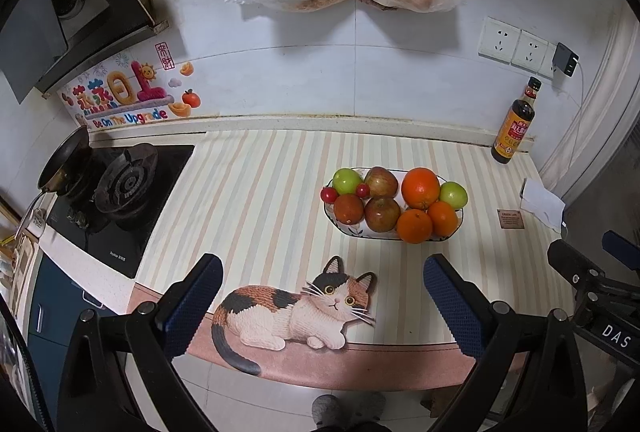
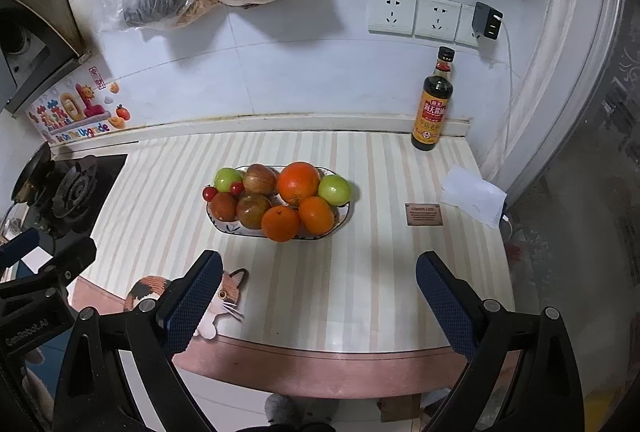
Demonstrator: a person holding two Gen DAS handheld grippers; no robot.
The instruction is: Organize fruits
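- Gas stove (image 1: 120, 187) sits at far left of the counter; a dark pan (image 1: 64, 163) rests on its rear burner.
- Striped mat (image 1: 256, 199) covers the counter; a printed calico cat (image 1: 296, 308) lies along its near edge.
- Left gripper (image 1: 320, 312) hovers above the near edge of the mat, over the cat print. Fingers spread wide, nothing between them; released.
- Oval plate (image 1: 352, 230) stands mid-mat, beyond both grippers and apart from them. All fruit is piled on it.
- Plate contents, left to right: two red cherries (image 1: 329, 194) at the left rim, a green apple (image 1: 347, 180), a dark reddish fruit (image 1: 349, 208), two red-green apples (image 1: 382, 213), a large orange (image 1: 420, 188), two smaller oranges (image 1: 415, 226), a second green apple (image 1: 453, 195) at the right rim.
- Right gripper (image 2: 320, 308) hovers above the near right part of the mat. Fingers spread wide, empty; released.
- Small brown label (image 2: 423, 214) lies flat on the mat, right of the plate.
- Sauce bottle (image 2: 434, 103) stands upright against the back wall at right.
- White tissue (image 2: 474, 197) lies near the right counter edge.
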